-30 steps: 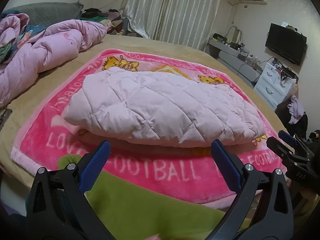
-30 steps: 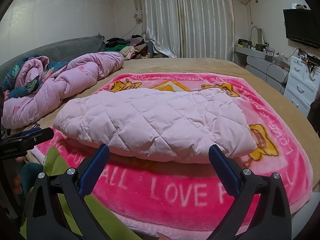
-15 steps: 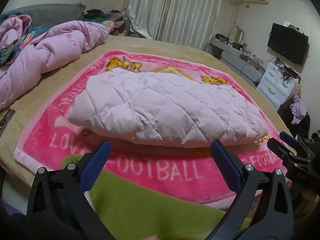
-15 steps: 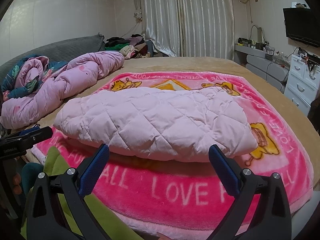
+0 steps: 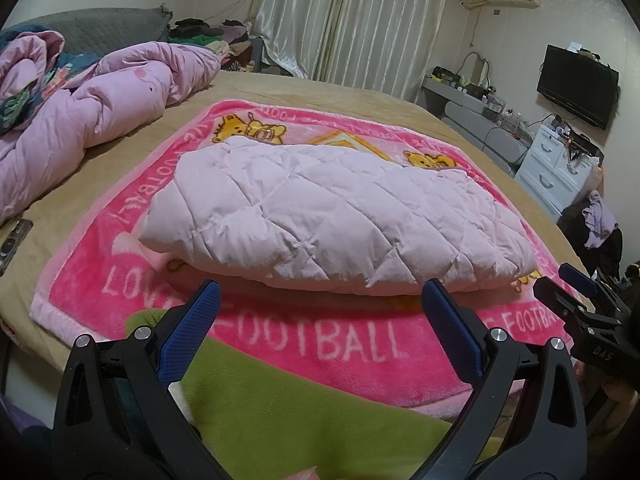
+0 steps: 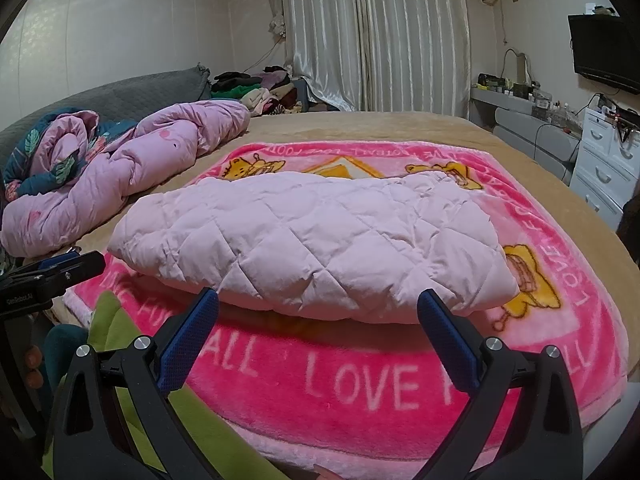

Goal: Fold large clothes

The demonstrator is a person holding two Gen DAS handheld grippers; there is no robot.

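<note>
A pale pink quilted coat point(image 5: 332, 212) point(image 6: 316, 240) lies folded into a thick oblong bundle in the middle of a bright pink cartoon blanket point(image 5: 304, 344) point(image 6: 360, 384). My left gripper point(image 5: 320, 308) hovers open just short of the bundle's near edge, nothing between its blue pads. My right gripper point(image 6: 318, 312) is open too, at the same near edge, further right. The right gripper point(image 5: 576, 292) also shows at the right rim of the left wrist view, and the left gripper point(image 6: 60, 272) at the left rim of the right wrist view.
A crumpled pink duvet point(image 5: 92, 112) point(image 6: 132, 176) lies at the left on the tan bed point(image 5: 360, 100). Green cloth point(image 5: 288, 424) fills the near foreground. A dark phone-like object point(image 5: 12, 244) lies at the bed's left edge. White drawers point(image 6: 604, 168) and a wall TV point(image 5: 576, 84) stand to the right.
Both cameras have drifted slightly; the left view shifted a little, so the coat sits marginally further right and higher. The coat itself has not moved and both grippers stay open.
</note>
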